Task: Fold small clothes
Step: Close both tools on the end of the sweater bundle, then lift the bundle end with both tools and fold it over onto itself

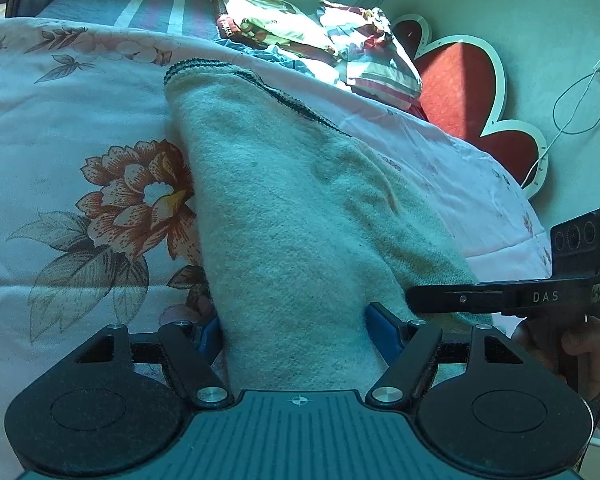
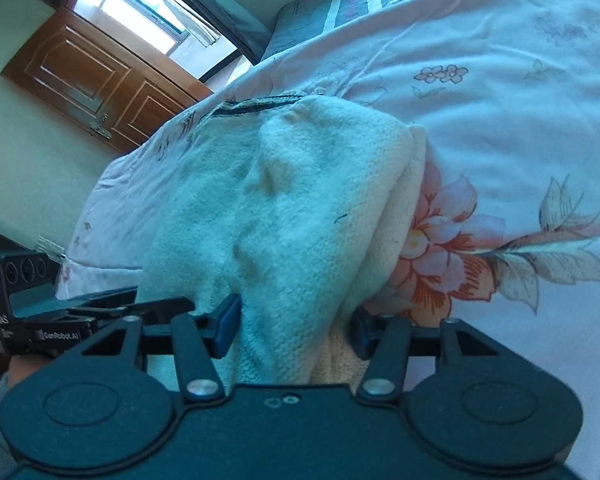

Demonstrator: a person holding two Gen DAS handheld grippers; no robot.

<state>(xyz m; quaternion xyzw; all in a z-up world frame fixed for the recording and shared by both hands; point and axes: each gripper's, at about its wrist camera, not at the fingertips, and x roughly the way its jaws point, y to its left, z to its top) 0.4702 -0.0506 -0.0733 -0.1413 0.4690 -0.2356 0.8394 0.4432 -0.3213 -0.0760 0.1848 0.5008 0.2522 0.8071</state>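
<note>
A cream knitted garment (image 1: pixel 300 208) with a dark striped hem lies partly folded on a floral bedspread (image 1: pixel 60 128). My left gripper (image 1: pixel 296 332) is shut on its near edge, with the cloth bunched between the blue pads. The other gripper's black body (image 1: pixel 500 298) shows at the right of the left wrist view. In the right wrist view the same garment (image 2: pixel 300 208) is doubled over, and my right gripper (image 2: pixel 296 328) is shut on its thick near edge. The left gripper's body (image 2: pixel 52 320) sits beside it on the left.
A pile of patterned clothes (image 1: pixel 320 36) lies at the head of the bed beside a striped pillow (image 1: pixel 140 8). A red flower-shaped headboard (image 1: pixel 460 92) and a white cable (image 1: pixel 572 112) are by the wall. A wooden door (image 2: pixel 100 84) stands beyond the bed.
</note>
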